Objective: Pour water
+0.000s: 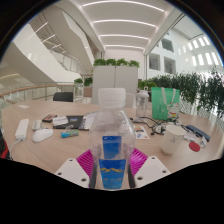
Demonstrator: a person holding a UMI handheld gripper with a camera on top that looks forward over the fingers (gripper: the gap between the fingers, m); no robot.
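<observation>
Gripper (112,170): its two fingers reach forward along the table, the magenta pads (89,160) facing inward, and both press against the sides of a clear plastic bottle, so it is pinched on that bottle.

Plastic bottle (112,148): upright between the fingers, clear, with a blue label low on its body; the neck rises above the fingertips. I cannot tell how much water is in it.

Table (60,148): a pale wooden top that runs away from the fingers on both sides.

Just ahead and to the left of the fingers: a white computer mouse (42,134), a white rectangular device (22,128) beside it, and a small teal item (69,133) with other small clutter too small to name.

Just ahead and to the right of the fingers: a round white container (174,132) and a small red object (195,147) near the table edge.

Beyond the fingers, centre: a white box-like object (111,97) standing on the table behind the bottle.

Beyond the fingers, right: a green translucent pitcher (165,100), upright, well apart from the bottle.

Far side: a dark chair (63,97) at the table's far left, a row of green plants (115,63), and leafy plants along the right.

Overhead: long ceiling light strips (122,22) in a bright, white hall.
</observation>
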